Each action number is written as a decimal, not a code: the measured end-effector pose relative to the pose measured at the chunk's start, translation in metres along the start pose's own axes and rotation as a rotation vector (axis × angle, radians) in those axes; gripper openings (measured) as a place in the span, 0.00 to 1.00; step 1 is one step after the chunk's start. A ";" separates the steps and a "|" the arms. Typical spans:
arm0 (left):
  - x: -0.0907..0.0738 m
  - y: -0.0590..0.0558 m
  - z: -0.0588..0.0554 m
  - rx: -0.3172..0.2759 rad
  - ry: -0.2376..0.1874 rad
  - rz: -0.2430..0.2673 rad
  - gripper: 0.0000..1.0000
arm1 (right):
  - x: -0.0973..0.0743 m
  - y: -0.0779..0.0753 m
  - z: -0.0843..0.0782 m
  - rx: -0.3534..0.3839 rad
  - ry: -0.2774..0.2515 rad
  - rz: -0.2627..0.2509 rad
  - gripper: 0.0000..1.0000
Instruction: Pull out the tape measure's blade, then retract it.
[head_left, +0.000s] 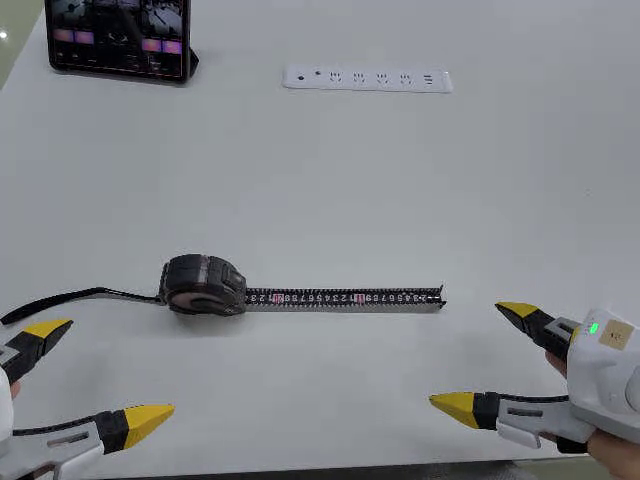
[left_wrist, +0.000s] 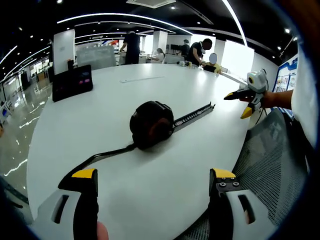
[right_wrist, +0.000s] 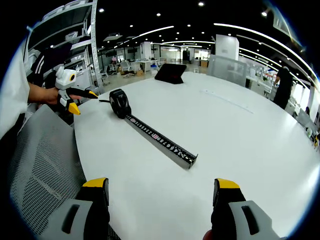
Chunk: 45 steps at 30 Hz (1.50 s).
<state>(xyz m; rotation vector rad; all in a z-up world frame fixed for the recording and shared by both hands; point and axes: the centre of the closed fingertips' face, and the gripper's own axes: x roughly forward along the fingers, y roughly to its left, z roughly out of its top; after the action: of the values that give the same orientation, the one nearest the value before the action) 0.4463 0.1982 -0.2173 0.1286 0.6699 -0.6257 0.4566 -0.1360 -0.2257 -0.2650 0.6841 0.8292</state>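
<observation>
A black tape measure (head_left: 203, 285) lies on the white table (head_left: 330, 180), its blade (head_left: 345, 298) drawn out to the right and resting flat, the end hook (head_left: 440, 295) free. A black wrist strap (head_left: 60, 302) trails off to the left. My left gripper (head_left: 98, 370) is open at the near left edge, short of the case (left_wrist: 151, 124). At the near right edge my right gripper (head_left: 485, 357) is open, a little short of the blade tip (right_wrist: 190, 160). Neither touches the tape.
A dark tablet (head_left: 120, 38) stands propped at the far left. A white power strip (head_left: 367, 78) lies at the far middle. A grey mesh chair (left_wrist: 272, 150) sits below the table's near edge. People stand far off in the room.
</observation>
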 end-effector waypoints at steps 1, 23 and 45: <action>0.000 -0.001 -0.001 -0.003 0.001 -0.002 0.90 | 0.000 0.001 0.000 0.000 0.002 -0.001 0.85; 0.000 -0.006 -0.004 -0.006 0.017 -0.015 0.90 | -0.002 0.005 -0.003 0.003 0.012 0.013 0.87; -0.003 -0.005 -0.002 -0.006 0.023 -0.023 0.90 | -0.004 0.011 -0.001 -0.013 0.023 0.024 0.86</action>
<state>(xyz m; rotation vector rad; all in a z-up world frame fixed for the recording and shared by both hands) 0.4405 0.1959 -0.2169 0.1225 0.6958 -0.6453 0.4458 -0.1321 -0.2236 -0.2794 0.7049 0.8546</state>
